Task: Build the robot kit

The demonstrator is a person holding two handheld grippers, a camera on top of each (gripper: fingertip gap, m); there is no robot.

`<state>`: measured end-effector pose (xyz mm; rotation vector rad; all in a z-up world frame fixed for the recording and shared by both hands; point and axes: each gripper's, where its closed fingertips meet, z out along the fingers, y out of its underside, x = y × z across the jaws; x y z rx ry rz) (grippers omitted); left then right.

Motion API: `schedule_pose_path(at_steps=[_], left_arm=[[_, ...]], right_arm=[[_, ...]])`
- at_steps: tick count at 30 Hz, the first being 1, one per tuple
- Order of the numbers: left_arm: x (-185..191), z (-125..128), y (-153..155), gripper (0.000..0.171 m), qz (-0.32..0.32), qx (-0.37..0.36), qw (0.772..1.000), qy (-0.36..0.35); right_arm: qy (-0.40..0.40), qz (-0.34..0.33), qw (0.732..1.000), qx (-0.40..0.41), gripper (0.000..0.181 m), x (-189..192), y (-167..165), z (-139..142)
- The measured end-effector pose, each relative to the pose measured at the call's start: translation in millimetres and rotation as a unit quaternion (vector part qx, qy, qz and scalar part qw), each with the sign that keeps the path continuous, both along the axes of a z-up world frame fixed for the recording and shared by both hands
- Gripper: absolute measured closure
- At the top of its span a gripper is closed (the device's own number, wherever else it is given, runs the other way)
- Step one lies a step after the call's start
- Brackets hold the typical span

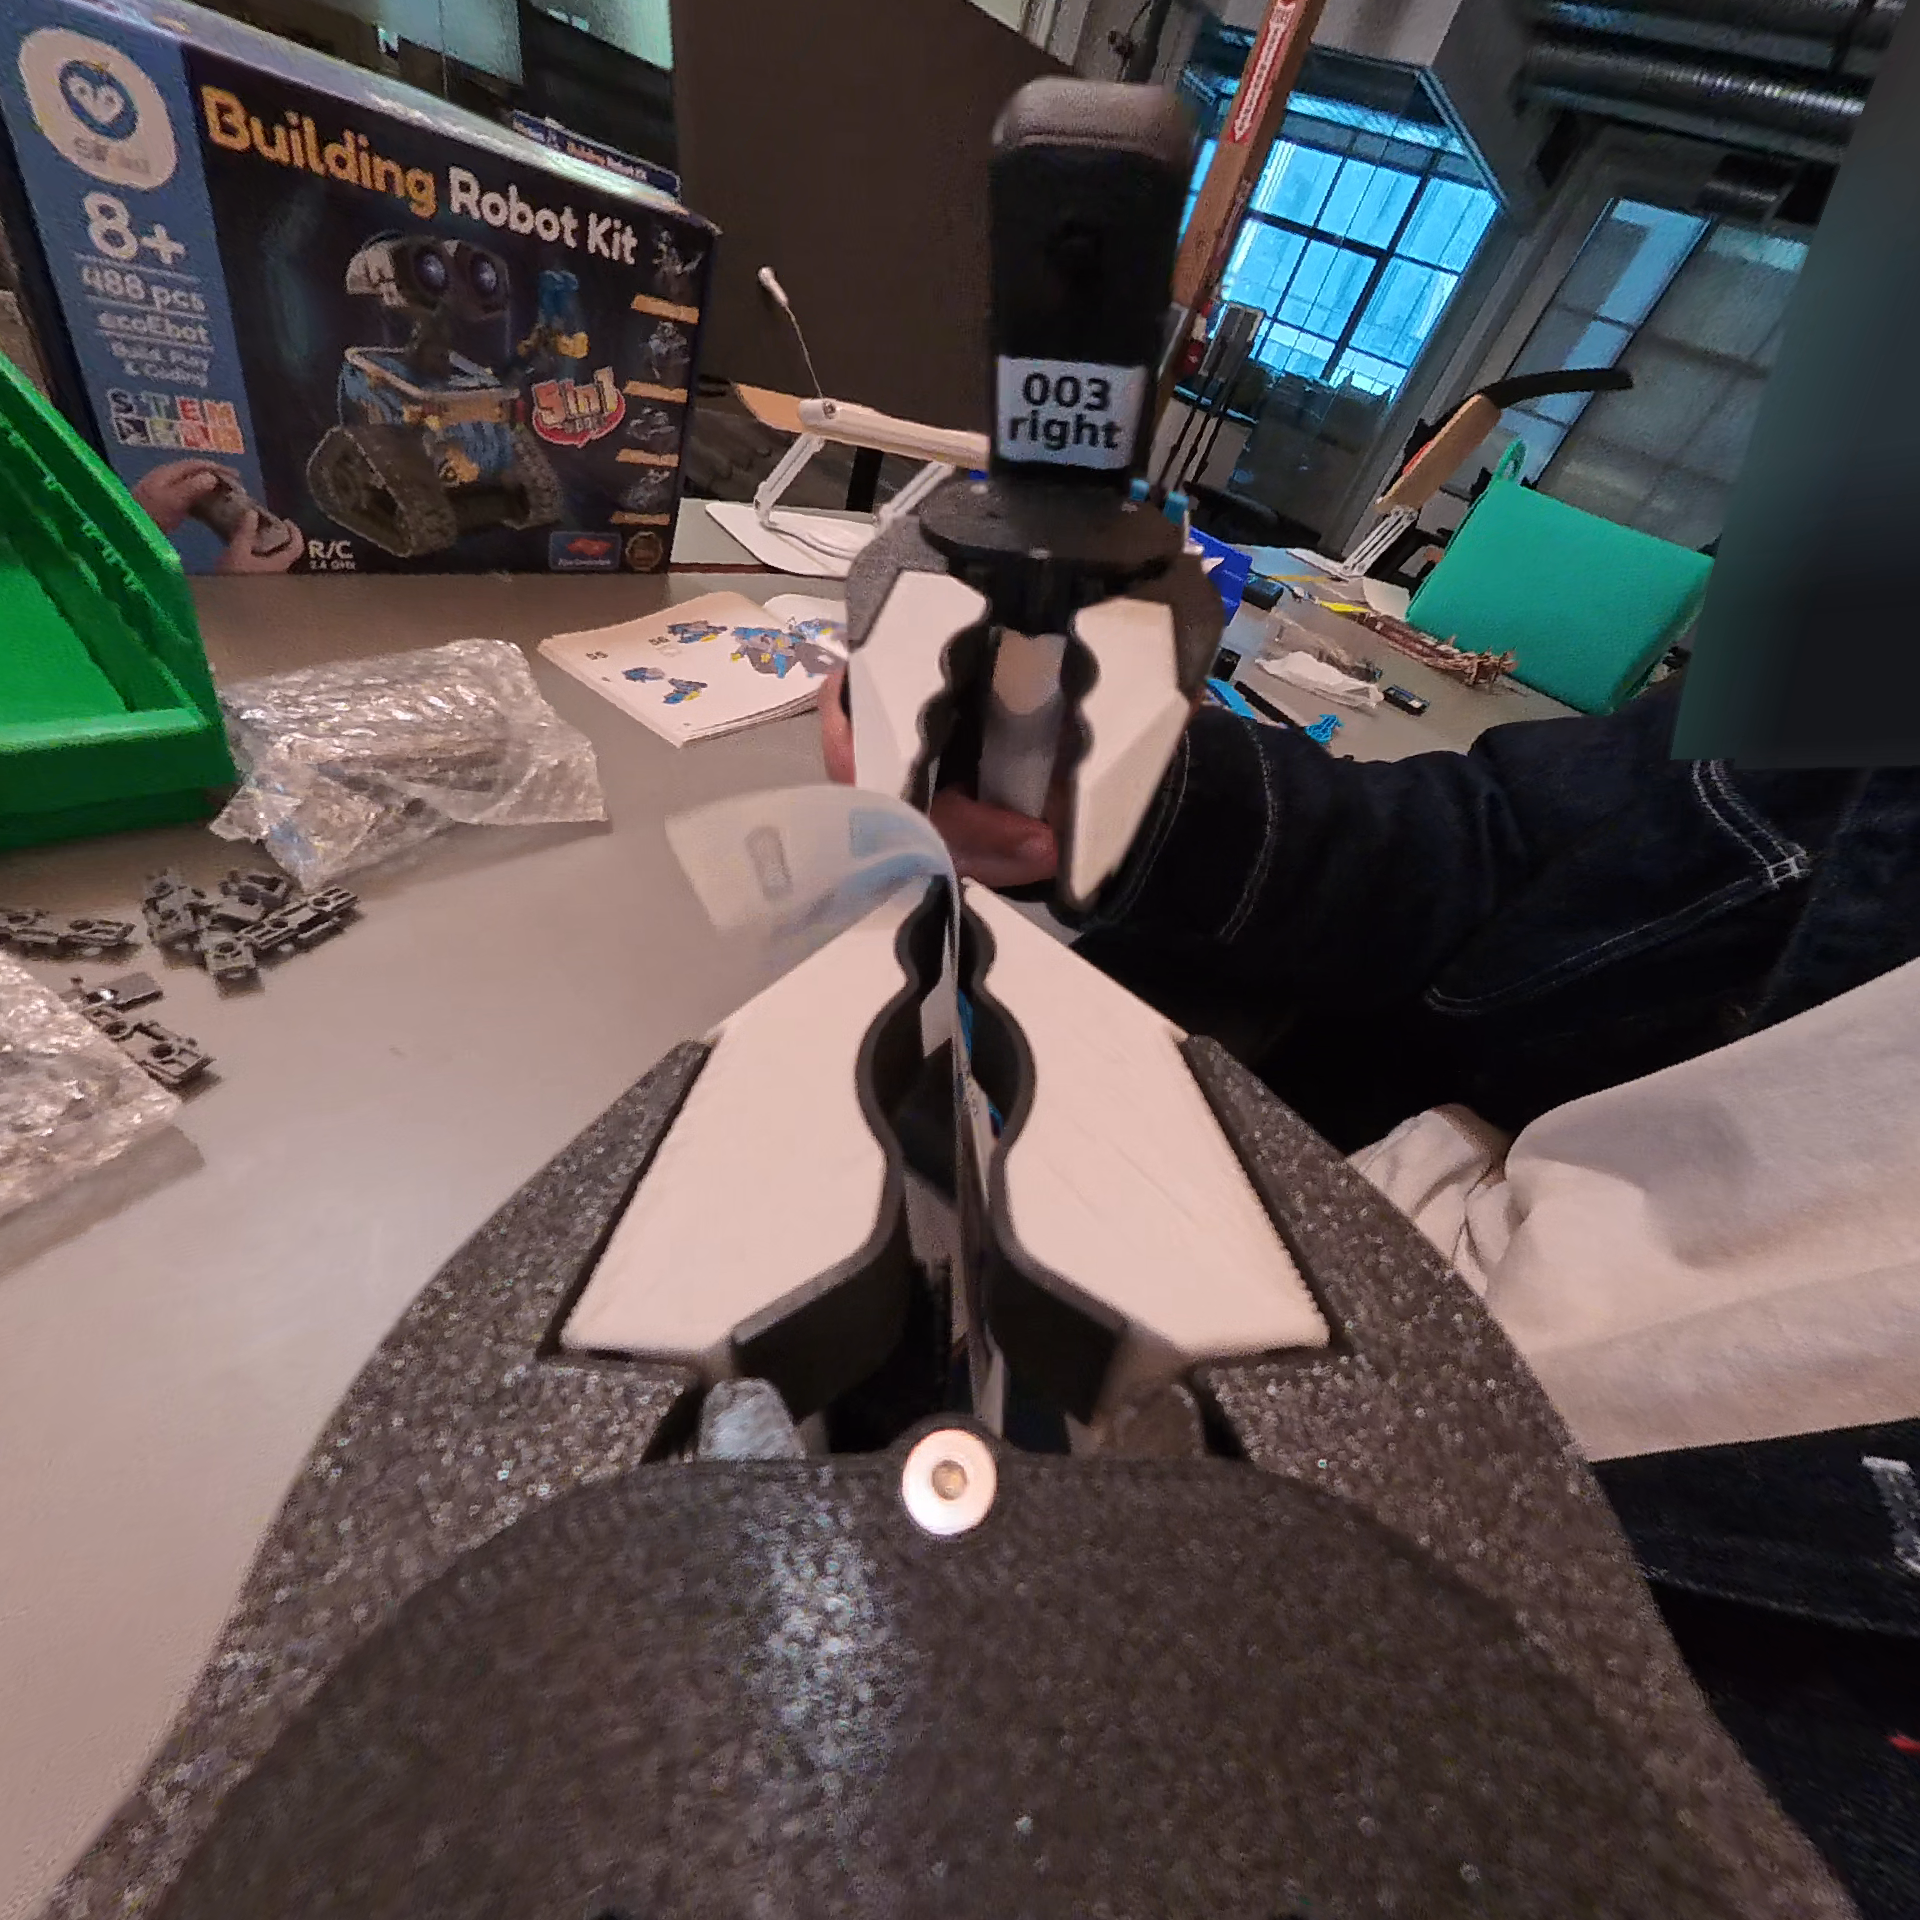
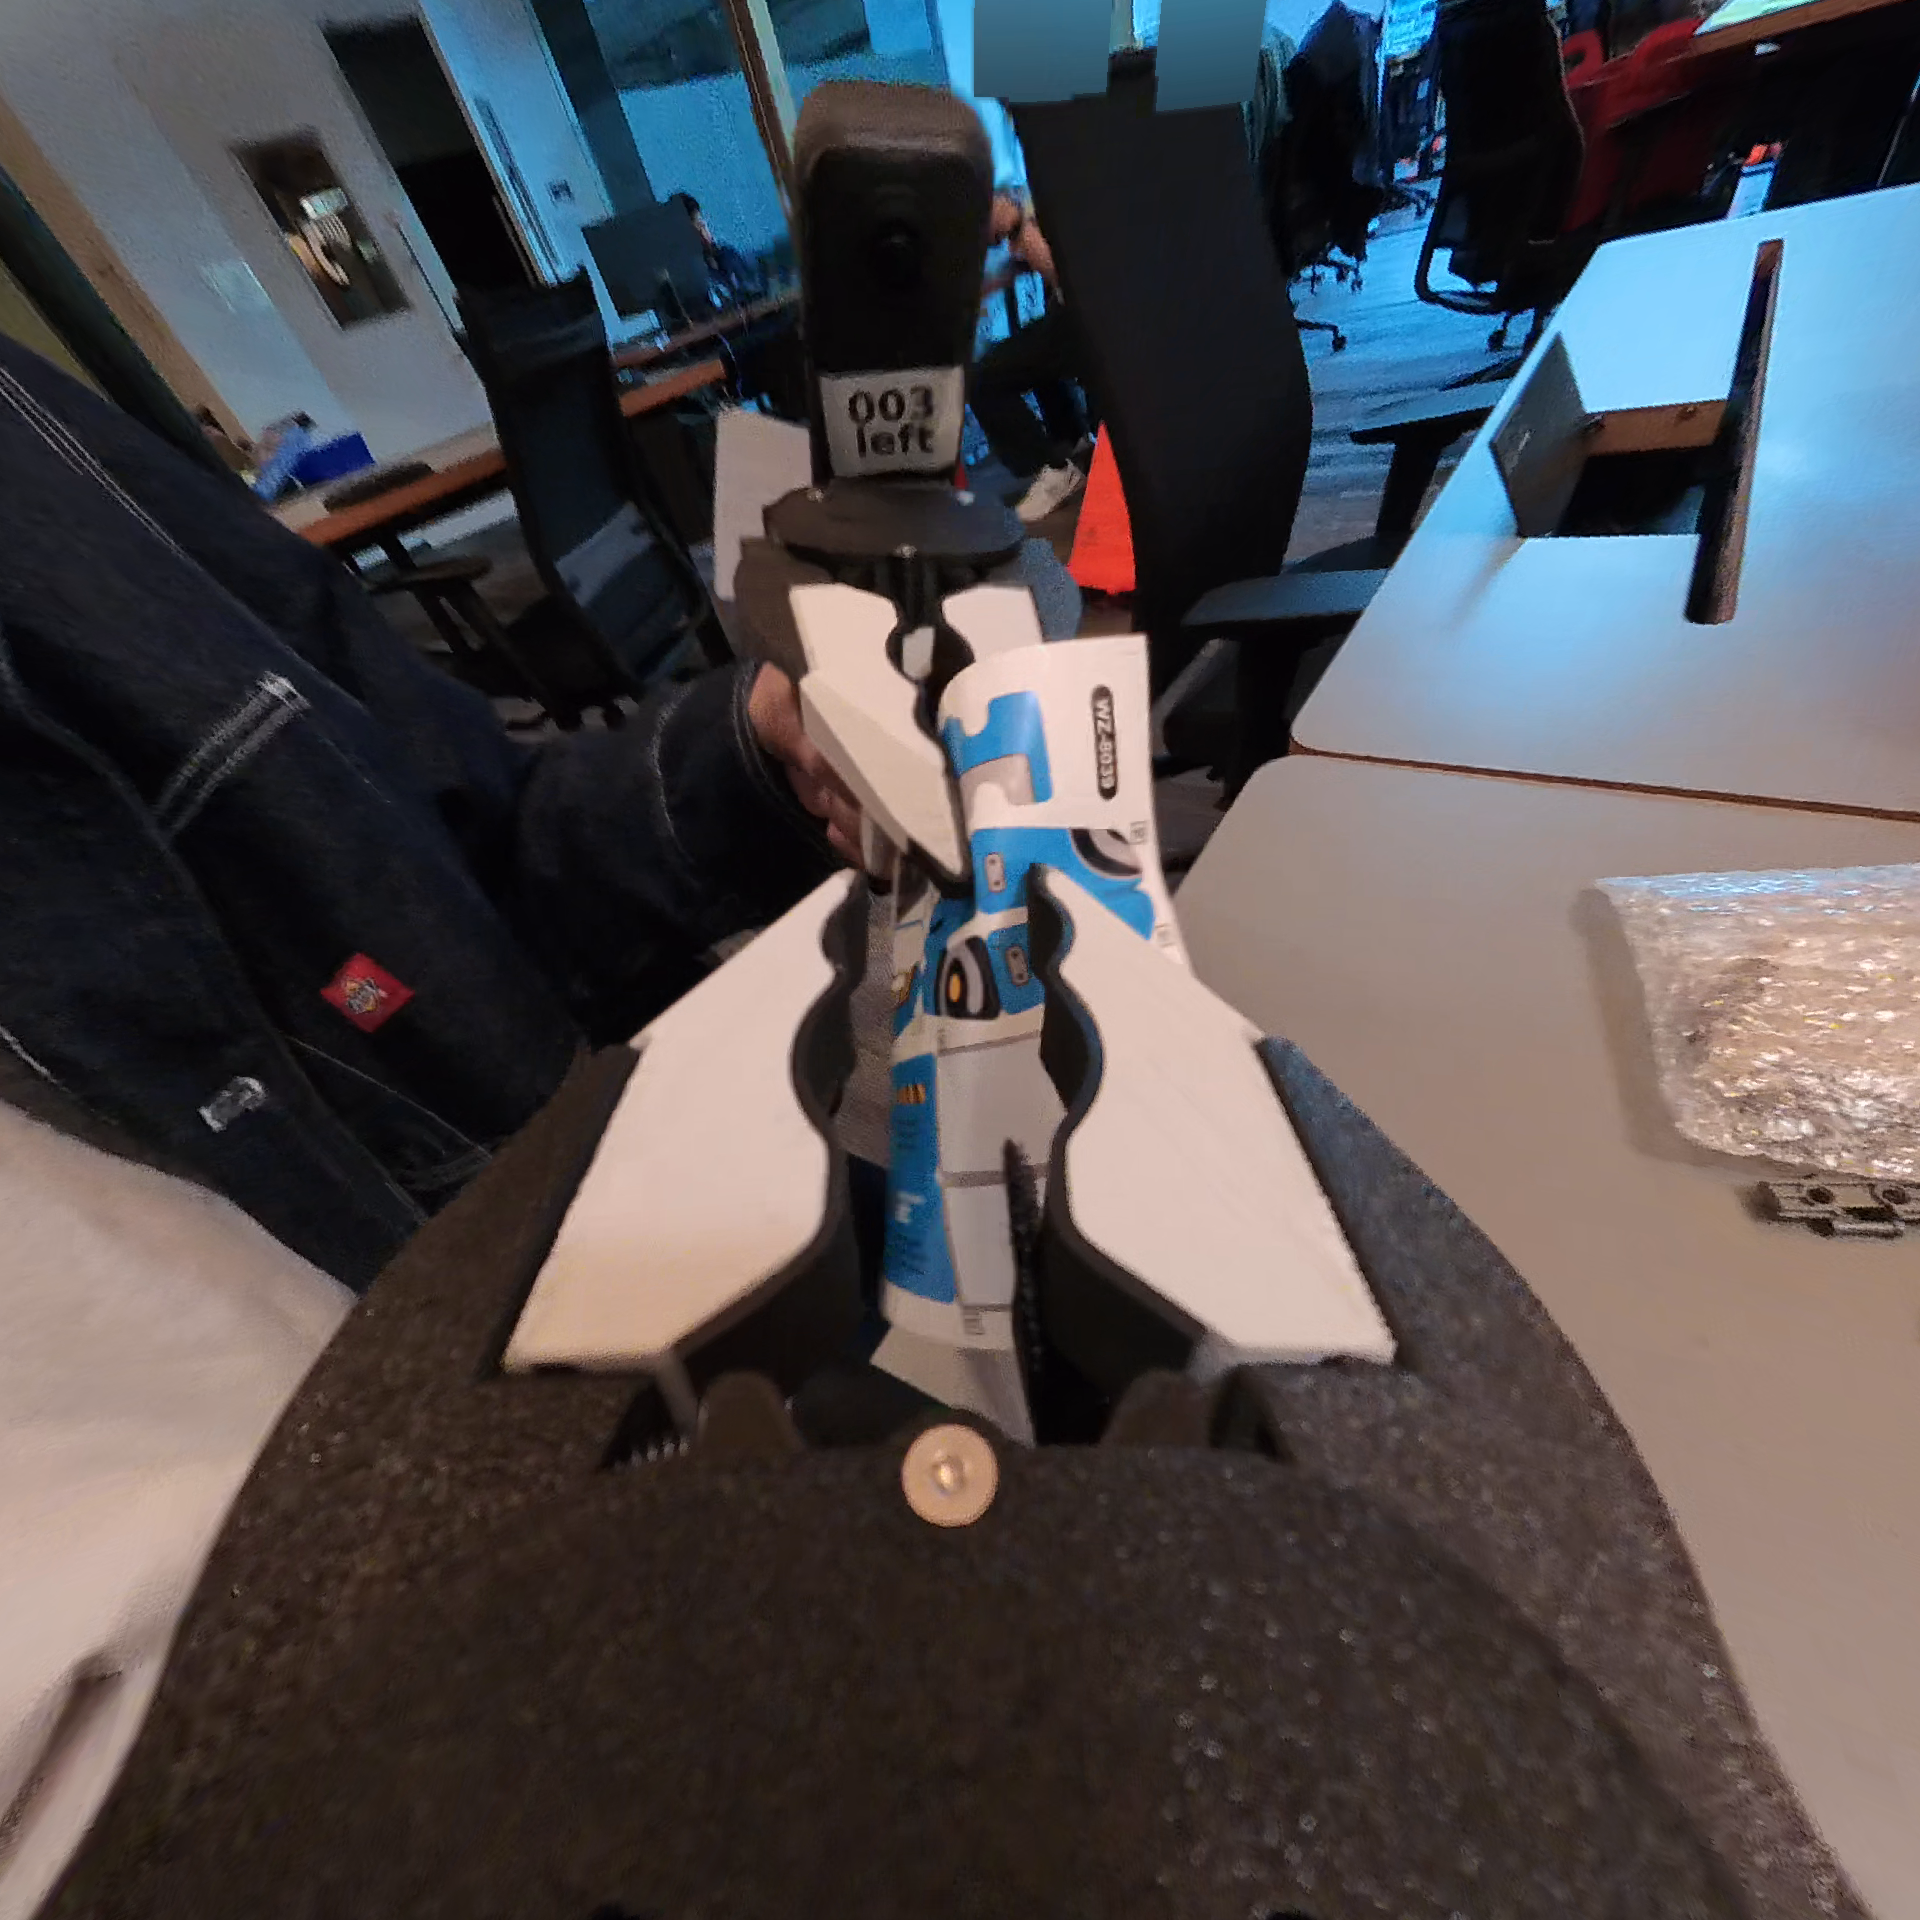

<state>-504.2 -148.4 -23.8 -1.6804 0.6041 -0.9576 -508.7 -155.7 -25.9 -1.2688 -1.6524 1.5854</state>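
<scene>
The left gripper [image 1: 951, 914] pinched a blue-and-white sticker sheet [image 2: 1023, 831] above the worktop [image 1: 436, 1091]. The right gripper [image 2: 940, 914] was spread around it, by the person's dark sleeve [image 1: 1455, 883].

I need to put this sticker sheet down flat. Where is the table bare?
Bare grey table lies between the loose dark grey parts and the left gripper. More shows beside the bubble-wrap bag in the right wrist view. It is crowded near the green tray, plastic bags and booklet.
</scene>
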Motion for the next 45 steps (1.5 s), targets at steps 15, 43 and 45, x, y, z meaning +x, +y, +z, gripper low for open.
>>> schedule_pose_path(at_steps=[15,43,45], left_arm=[[15,14,-14,0.171,-0.014,0.121,0.992,0.036],[3,-1,-11,0.171,-0.005,0.067,0.998,0.01],[3,-1,-10,0.171,-0.005,0.06,0.998,0.004]], right_arm=[[-0.009,0.078,0.987,-0.138,0.168,8,-15,13],[-0.012,0.047,0.997,-0.065,0.159,7,-6,1],[-0.013,0.028,0.999,-0.017,0.158,5,-6,-1]])
